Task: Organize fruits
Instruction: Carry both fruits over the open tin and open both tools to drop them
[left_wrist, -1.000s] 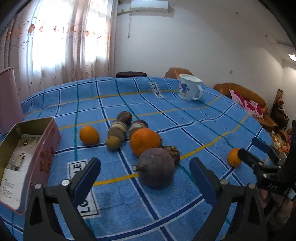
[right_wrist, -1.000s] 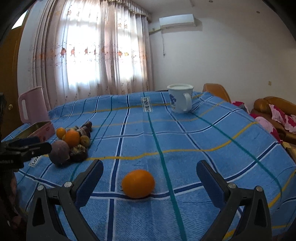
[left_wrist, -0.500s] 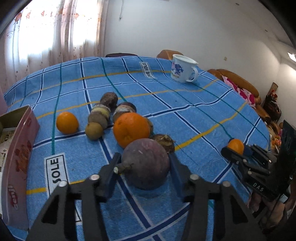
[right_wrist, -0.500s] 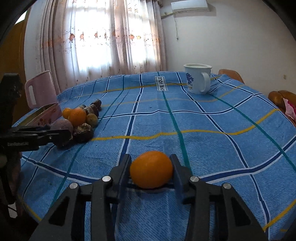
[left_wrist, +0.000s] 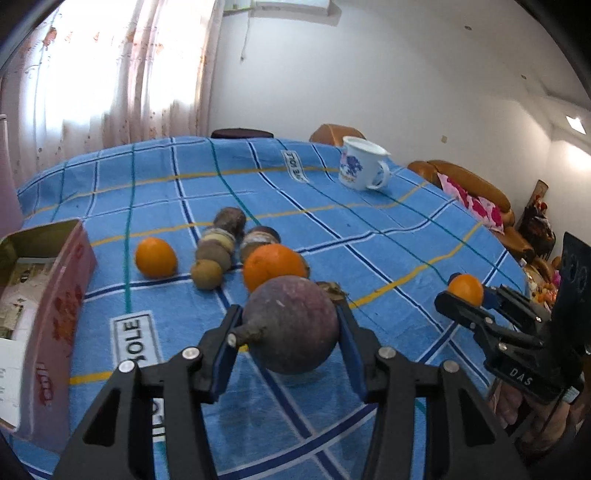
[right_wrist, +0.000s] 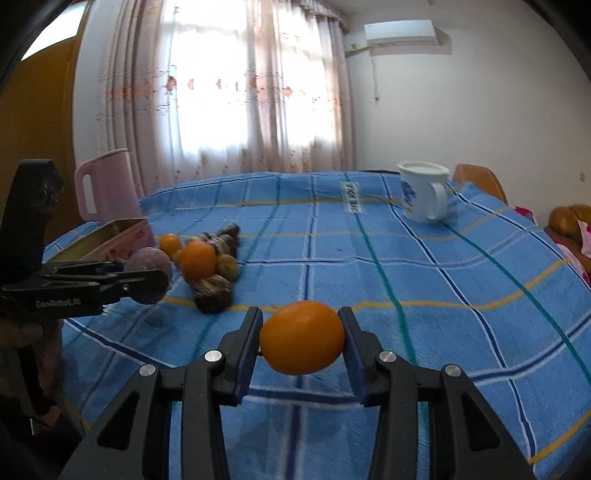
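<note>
My left gripper (left_wrist: 290, 339) is shut on a round purple fruit (left_wrist: 291, 325) and holds it just above the blue cloth. My right gripper (right_wrist: 301, 341) is shut on a small orange (right_wrist: 302, 342), lifted off the table; that orange also shows in the left wrist view (left_wrist: 466, 289). Behind the purple fruit lies a cluster: a big orange (left_wrist: 274, 266), a smaller orange (left_wrist: 156, 257), a green-brown fruit (left_wrist: 207, 274) and several brown and dark fruits (left_wrist: 229, 220).
An open pink tin box (left_wrist: 44, 295) stands at the left table edge. A white mug (left_wrist: 362, 168) stands at the far right. A pink jug (right_wrist: 107, 184) stands behind the box. Sofas lie beyond the right edge of the table.
Both grippers went from open to shut, the left on the purple fruit, the right on the orange. Both fruits have since risen off the cloth.
</note>
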